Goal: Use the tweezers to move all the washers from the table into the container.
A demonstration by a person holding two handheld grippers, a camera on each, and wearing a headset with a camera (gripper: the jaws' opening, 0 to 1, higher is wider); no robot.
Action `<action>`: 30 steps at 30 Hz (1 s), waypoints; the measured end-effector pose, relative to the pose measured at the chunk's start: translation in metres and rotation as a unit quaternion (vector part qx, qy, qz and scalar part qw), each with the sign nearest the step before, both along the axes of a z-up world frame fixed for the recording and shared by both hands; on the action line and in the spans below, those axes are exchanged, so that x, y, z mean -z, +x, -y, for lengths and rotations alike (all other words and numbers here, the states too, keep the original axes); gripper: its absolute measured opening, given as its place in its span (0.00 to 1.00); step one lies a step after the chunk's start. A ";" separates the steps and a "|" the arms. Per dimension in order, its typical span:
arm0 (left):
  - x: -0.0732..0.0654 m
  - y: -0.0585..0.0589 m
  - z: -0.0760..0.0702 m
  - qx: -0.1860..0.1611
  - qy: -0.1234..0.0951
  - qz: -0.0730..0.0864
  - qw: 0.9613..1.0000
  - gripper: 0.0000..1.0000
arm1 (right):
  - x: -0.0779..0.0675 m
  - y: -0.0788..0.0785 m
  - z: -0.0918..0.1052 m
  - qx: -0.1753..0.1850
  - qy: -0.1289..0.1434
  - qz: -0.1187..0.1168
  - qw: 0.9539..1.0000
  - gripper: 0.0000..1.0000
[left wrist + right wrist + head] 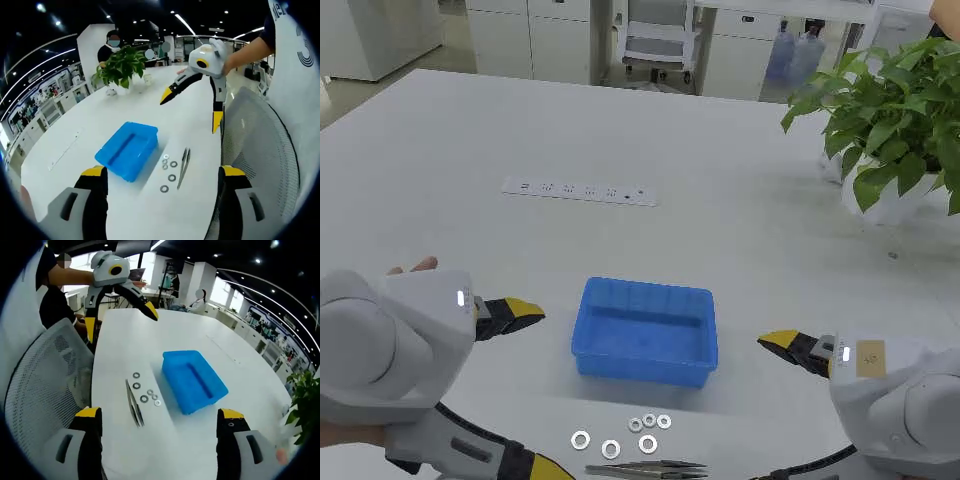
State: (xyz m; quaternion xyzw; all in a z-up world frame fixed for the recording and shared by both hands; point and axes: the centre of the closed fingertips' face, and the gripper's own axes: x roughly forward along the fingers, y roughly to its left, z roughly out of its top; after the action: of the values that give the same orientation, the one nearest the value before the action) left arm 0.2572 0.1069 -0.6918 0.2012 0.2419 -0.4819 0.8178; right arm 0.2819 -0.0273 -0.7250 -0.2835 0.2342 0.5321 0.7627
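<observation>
Through the head view I see the blue container (645, 330) sitting upright on the white table (440, 160), and I place everything else from it. The washers (647, 443) lie flat in a loose cluster on the table just off its near wall, not touching it. The tweezers (645, 467) lie flat a little further from that wall, just past the washers, running roughly along it. My left tongs (162, 172) hang above the table off the container's left side, spread wide open with nothing between them. My right tongs (159, 414) hang off its right side, likewise wide open and holding nothing. Neither touches the tweezers or the container. A power strip (580, 190) lies beyond the container's far wall, well apart, and a plant (895, 120) stands beyond its far right corner.
</observation>
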 end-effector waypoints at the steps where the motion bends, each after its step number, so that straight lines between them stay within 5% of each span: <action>1: 0.000 -0.001 0.000 0.000 -0.001 -0.001 1.000 0.97 | 0.000 0.000 0.000 -0.001 -0.003 0.003 1.000 0.95; 30: 0.012 -0.005 -0.003 0.000 0.016 -0.007 1.000 0.97 | 0.002 0.005 0.006 0.008 -0.010 0.005 1.000 0.95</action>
State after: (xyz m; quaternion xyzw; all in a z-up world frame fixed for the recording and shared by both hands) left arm 0.2523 0.1103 -0.7040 0.2110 0.2552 -0.4796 0.8126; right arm 0.2864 -0.0331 -0.7272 -0.2913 0.2380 0.5222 0.7654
